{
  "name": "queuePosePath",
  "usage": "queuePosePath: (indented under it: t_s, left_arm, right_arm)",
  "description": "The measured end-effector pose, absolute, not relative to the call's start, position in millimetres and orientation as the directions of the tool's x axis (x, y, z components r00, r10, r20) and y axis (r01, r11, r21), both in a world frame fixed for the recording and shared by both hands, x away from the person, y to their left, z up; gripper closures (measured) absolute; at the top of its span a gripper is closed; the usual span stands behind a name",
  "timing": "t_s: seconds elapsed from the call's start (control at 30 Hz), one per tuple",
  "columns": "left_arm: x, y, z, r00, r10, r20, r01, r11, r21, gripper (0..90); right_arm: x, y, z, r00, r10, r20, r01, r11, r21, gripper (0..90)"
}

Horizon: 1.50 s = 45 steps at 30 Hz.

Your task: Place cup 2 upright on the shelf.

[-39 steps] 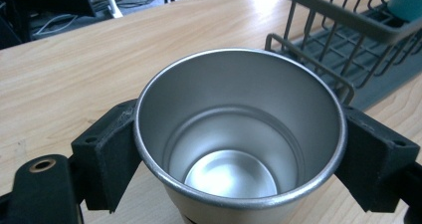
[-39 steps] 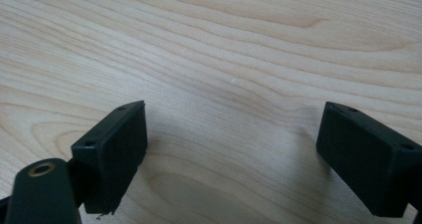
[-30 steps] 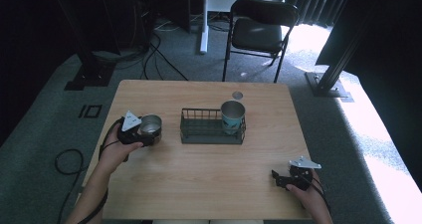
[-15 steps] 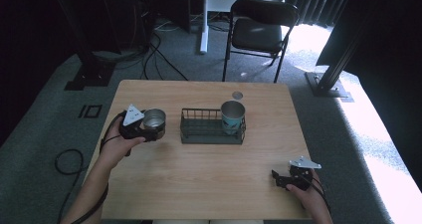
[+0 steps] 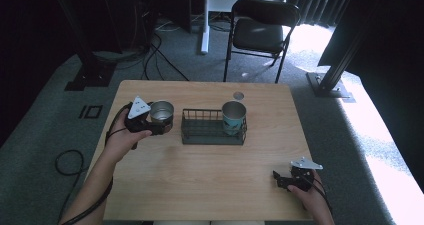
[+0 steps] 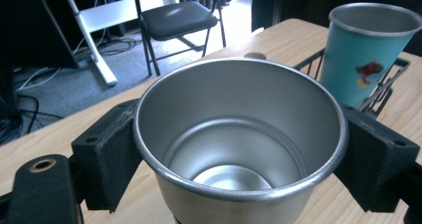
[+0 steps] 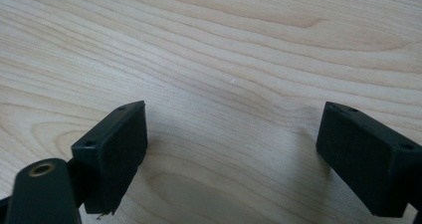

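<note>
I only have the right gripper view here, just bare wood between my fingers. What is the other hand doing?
Observer: The left gripper is shut on a steel cup, one of its fingers pressed against each side of the cup.
Operator: Anything inside that cup?
Observer: No, the left gripper view looks straight down onto its bare shiny bottom.
Operator: Where is it on the table?
Observer: In the high view it sits just left of a dark wire basket, outside it.
Operator: Is the basket free?
Observer: A teal cup stands upright at its right end; the rest of the basket holds nothing.
</note>
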<state>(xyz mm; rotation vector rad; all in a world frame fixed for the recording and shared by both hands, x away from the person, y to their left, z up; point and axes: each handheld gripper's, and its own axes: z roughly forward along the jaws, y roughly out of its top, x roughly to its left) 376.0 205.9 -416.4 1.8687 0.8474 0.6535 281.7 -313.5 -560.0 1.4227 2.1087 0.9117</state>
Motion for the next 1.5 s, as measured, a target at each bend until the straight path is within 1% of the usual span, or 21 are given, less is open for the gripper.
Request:
queuePosePath:
  t_s: [0.33,0.7,0.9,1.23,1.5]
  left_arm:
    - [379.7,185.6,-398.2,0.652,0.754,0.084,0.234,-0.305,0.923,14.9]
    - [386.0,160.6,-389.9,0.687,0.723,0.077,0.208,-0.297,0.932,14.9]
    - [390.5,146.2,-391.4,0.693,0.715,0.089,0.199,-0.307,0.931,14.9]
    - [400.4,126.7,-398.5,0.706,0.706,0.047,0.21,-0.273,0.939,14.9]
    - [405.9,110.4,-408.1,0.694,0.719,0.035,0.216,-0.255,0.943,14.9]
  right_arm:
    - [281.7,-313.5,-559.9,-0.376,0.927,0.008,0.64,0.254,0.725,12.2]
    - [281.6,-313.4,-559.9,-0.376,0.927,0.007,0.64,0.254,0.725,12.2]
    - [281.6,-313.4,-559.9,-0.376,0.927,0.008,0.64,0.253,0.725,12.2]
    - [281.6,-313.4,-559.9,-0.376,0.927,0.008,0.64,0.254,0.725,12.2]
    - [281.7,-313.5,-559.9,-0.376,0.927,0.008,0.64,0.254,0.725,12.2]
